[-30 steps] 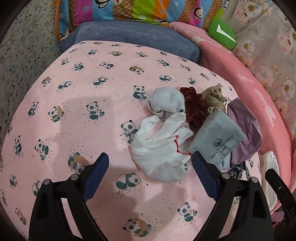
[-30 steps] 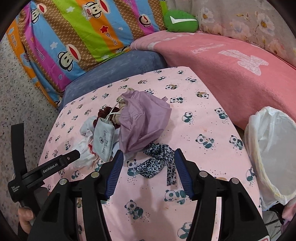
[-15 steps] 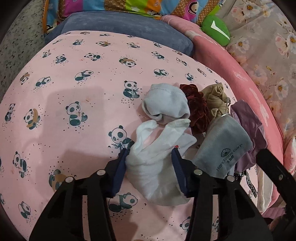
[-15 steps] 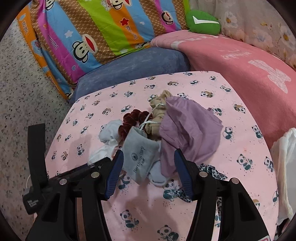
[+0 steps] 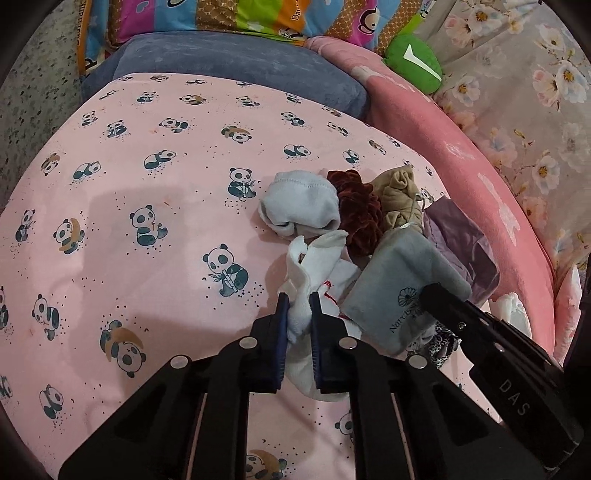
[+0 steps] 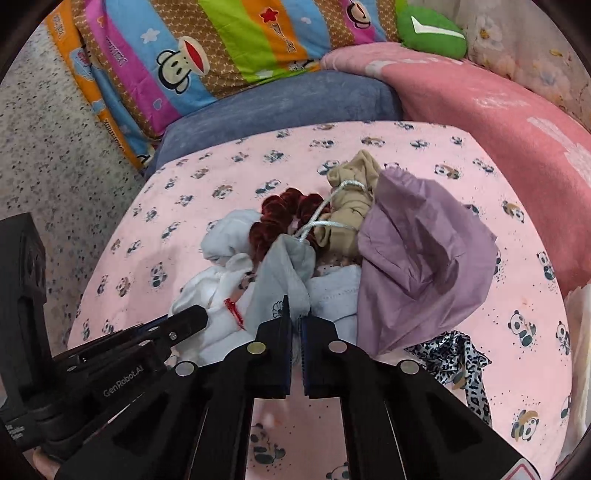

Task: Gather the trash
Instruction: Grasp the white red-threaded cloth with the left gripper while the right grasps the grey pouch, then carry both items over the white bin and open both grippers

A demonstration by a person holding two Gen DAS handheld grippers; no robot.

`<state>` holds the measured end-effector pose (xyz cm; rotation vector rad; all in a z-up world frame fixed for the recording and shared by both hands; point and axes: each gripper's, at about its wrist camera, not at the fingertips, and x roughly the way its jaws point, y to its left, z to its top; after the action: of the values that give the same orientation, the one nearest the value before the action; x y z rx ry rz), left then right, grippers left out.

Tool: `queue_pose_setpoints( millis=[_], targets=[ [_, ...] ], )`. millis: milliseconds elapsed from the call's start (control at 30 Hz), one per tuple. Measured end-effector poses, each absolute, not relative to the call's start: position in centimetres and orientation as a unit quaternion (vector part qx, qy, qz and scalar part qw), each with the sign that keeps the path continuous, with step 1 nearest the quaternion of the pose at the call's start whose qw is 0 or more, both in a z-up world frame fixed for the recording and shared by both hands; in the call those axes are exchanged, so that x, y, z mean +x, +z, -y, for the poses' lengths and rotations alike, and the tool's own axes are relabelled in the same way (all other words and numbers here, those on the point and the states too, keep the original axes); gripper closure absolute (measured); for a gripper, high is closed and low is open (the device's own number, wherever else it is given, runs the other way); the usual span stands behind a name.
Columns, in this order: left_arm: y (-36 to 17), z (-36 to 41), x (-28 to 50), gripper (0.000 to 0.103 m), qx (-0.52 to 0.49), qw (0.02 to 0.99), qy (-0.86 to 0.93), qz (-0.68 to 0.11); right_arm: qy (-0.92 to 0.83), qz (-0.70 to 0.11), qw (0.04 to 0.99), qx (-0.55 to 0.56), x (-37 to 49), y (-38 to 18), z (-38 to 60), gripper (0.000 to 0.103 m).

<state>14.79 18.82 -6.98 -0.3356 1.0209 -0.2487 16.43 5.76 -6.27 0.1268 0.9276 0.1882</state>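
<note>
A heap of soft items lies on the pink panda sheet (image 5: 147, 229). My left gripper (image 5: 298, 300) is closing, its blue pads pinching a fold of the white cloth (image 5: 321, 258), which has red stitching. My right gripper (image 6: 295, 311) is closing on the lower edge of the grey drawstring pouch (image 6: 284, 273), which is also in the left wrist view (image 5: 399, 284). Behind them lie a pale sock (image 5: 303, 206), a dark red scrunchie (image 5: 358, 210), a beige cloth (image 5: 400, 195) and a purple cloth (image 6: 417, 266). The two grippers are side by side, almost touching.
A leopard-print strip (image 6: 458, 354) lies right of my right gripper. A white plastic bag (image 6: 580, 332) shows at the sheet's right edge. A blue cushion (image 6: 280, 107), a pink blanket (image 6: 498, 110), a green pillow (image 6: 432, 33) and a striped monkey pillow (image 6: 207, 51) line the far side.
Both grippers have gone from open to pinched: the left on the white cloth, the right on the grey pouch. The right gripper has moved left from the leopard strip to the pouch.
</note>
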Motion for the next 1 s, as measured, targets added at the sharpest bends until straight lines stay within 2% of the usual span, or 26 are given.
queue_pose_setpoints(
  millis=[267,633,1000],
  targets=[
    [-2.4,-16.6,13.7,0.093,-0.138,0.871,-0.129,-0.453,0.098,-0.391,0.910,0.093,14.1,-1.2,-3.8,0.098],
    [3.9,-9.4,11.3,0.093,-0.089,0.890,-0.192,-0.404,0.073,-0.295,0.944,0.132,9.5,7.4,2.9,0.098],
    [6.6,0.1,9.4,0.093,-0.042,0.882,-0.271,-0.382,-0.013,-0.249,0.952,0.178,4.2,9.9,14.3,0.098]
  ],
)
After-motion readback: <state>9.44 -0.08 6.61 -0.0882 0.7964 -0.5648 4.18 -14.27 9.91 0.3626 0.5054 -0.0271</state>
